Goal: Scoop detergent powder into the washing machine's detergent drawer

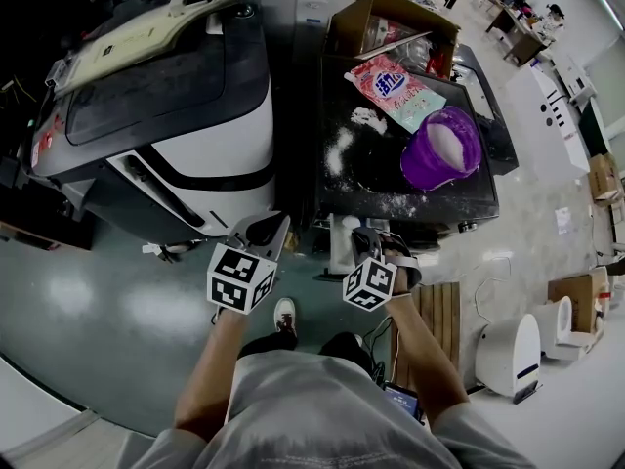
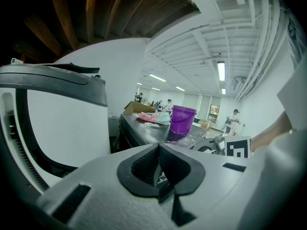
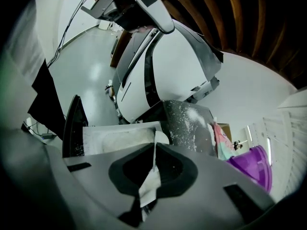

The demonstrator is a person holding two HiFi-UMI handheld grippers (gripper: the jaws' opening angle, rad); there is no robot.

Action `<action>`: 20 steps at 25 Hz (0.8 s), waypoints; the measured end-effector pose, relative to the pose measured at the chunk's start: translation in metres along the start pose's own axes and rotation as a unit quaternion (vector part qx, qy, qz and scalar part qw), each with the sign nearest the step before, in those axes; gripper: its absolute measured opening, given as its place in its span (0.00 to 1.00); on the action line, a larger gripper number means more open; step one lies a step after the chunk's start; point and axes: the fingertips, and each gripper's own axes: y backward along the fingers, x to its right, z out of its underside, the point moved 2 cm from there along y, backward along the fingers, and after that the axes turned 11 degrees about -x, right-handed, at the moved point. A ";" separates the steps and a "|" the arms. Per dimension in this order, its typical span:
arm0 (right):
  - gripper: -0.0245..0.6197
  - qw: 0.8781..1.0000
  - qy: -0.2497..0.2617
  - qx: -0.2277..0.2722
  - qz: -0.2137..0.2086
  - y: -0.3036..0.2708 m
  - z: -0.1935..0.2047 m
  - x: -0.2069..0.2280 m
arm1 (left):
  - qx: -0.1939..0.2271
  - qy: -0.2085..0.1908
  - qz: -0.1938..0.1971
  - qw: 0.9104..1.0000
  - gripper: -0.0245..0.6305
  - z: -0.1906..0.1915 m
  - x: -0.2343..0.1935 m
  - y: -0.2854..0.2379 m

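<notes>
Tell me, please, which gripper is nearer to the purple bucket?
Right. The right gripper, clamping a thin white piece, hangs off the dark surface's front edge below the purple bucket; the left gripper is farther left, before the washing machine.

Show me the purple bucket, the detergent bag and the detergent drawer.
purple bucket point(image 1: 418, 169): head view, outer wall.
detergent bag point(image 1: 395, 88): head view, printed front.
detergent drawer point(image 3: 92, 138): right gripper view, flat rim.

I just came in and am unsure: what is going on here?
A person holds two hand-held grippers low before the dark table. The left hand-held gripper is shut, empty; the right hand-held gripper is closed on a thin white sliver, unidentifiable. The purple bucket of powder stands untouched on the table.
</notes>
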 end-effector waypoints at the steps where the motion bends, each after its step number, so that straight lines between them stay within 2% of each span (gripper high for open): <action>1: 0.06 1.000 -0.002 0.000 -0.005 0.000 0.000 -0.001 | 0.000 0.000 0.000 1.000 0.05 0.000 0.000 0.000; 10: 0.06 1.000 -0.016 -0.001 -0.014 0.000 0.002 -0.001 | -0.002 -0.002 0.002 1.000 0.05 0.000 0.002 -0.003; 15: 0.07 0.999 -0.033 0.010 0.008 0.011 0.001 0.009 | -0.002 -0.004 0.002 1.000 0.05 -0.003 0.003 -0.003; 20: 0.06 0.997 -0.078 0.018 -0.008 0.031 0.011 0.017 | -0.006 -0.015 0.012 1.000 0.05 -0.013 0.012 -0.002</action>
